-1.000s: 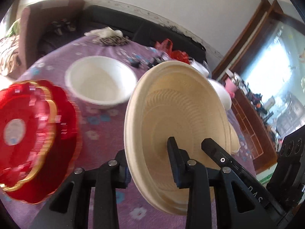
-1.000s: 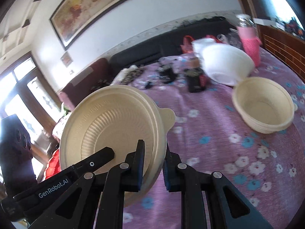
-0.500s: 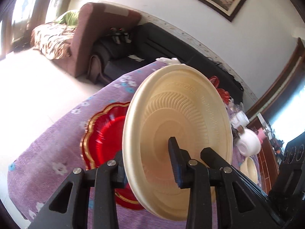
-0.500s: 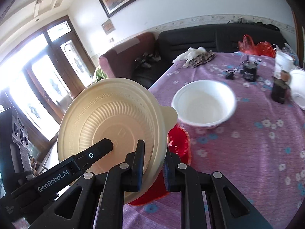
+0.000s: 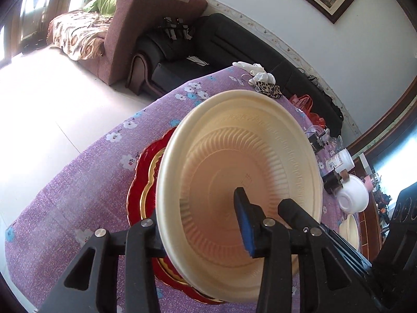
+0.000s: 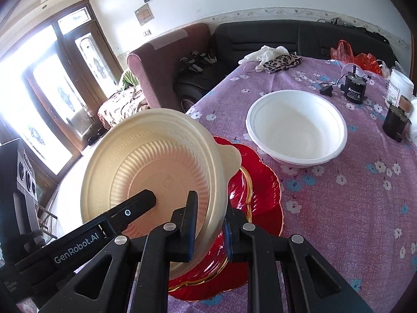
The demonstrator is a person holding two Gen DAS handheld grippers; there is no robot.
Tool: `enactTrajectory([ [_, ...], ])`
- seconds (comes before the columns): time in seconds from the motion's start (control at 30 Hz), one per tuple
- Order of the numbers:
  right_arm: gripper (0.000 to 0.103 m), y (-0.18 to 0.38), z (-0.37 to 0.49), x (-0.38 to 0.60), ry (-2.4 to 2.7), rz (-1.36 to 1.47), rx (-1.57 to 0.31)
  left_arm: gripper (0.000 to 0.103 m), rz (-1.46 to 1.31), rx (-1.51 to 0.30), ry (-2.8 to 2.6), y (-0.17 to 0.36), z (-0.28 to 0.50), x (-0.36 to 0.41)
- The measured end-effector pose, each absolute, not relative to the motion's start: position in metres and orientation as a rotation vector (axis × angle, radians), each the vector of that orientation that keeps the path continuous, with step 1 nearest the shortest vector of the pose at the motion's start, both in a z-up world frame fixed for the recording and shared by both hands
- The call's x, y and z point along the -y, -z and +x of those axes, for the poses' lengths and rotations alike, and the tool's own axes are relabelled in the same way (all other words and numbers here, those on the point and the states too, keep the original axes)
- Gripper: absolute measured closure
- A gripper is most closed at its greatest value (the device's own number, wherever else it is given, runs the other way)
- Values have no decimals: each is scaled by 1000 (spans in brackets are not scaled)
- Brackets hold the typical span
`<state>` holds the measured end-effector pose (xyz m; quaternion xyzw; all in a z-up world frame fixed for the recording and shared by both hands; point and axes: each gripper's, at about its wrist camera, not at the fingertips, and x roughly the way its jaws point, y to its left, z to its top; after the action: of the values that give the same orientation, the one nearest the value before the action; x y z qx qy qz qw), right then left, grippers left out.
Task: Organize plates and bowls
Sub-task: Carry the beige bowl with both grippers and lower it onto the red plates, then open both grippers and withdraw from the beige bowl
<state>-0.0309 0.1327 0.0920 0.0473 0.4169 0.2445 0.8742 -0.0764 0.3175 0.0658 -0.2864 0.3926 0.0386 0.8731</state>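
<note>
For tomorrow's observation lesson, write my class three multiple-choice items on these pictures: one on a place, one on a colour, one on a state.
1. Where is the red plate?
A. on the sofa
B. on the purple tablecloth, under the held cream plate
C. inside the white bowl

2. What colour is the tablecloth?
A. green
B. plain white
C. purple with flowers

3. How is the white bowl nearest the red plate?
A. upright and empty
B. full of food
C. held by a gripper

Answers:
1 B: the red plate lies on the tablecloth, partly hidden behind the cream plate that the right gripper clamps by the rim.
2 C: purple cloth with white and blue blossoms.
3 A: the white bowl stands open side up, with nothing inside.
</note>
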Motion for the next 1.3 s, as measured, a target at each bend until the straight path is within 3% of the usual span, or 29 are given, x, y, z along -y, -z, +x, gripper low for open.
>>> enactTrajectory([
  [0.17, 82, -95, -33, -132, -500, 100, -848, 46, -596, -804, -79, -70, -78, -314],
  [0.23, 77, -93, -32, -131, -492, 97, -844, 44, -593, -786, -82, -73, -81, -315],
  [0.33, 61, -93, -32, -130, -485, 92, -829, 38, -584, -754, -103, -81, -87, -316],
  [0.47, 55, -98, -36, -131, -474, 53, -788, 37, -581, -703, -128, -93, -99, -319],
  [0.63, 52, -111, -45, -123, -452, 38, -727, 35, -593, -636, -144, -111, -115, -323],
  [0.83, 47, -126, -65, -83, -440, 72, -698, 20, -523, -500, -151, -145, -146, -307],
  [1.07, 47, -166, -92, 21, -321, 110, -622, 19, -459, -474, 12, -188, -170, -270],
  [1.3, 48, -249, -140, 163, -112, 127, -526, 19, -373, -498, 221, -258, -204, -247],
])
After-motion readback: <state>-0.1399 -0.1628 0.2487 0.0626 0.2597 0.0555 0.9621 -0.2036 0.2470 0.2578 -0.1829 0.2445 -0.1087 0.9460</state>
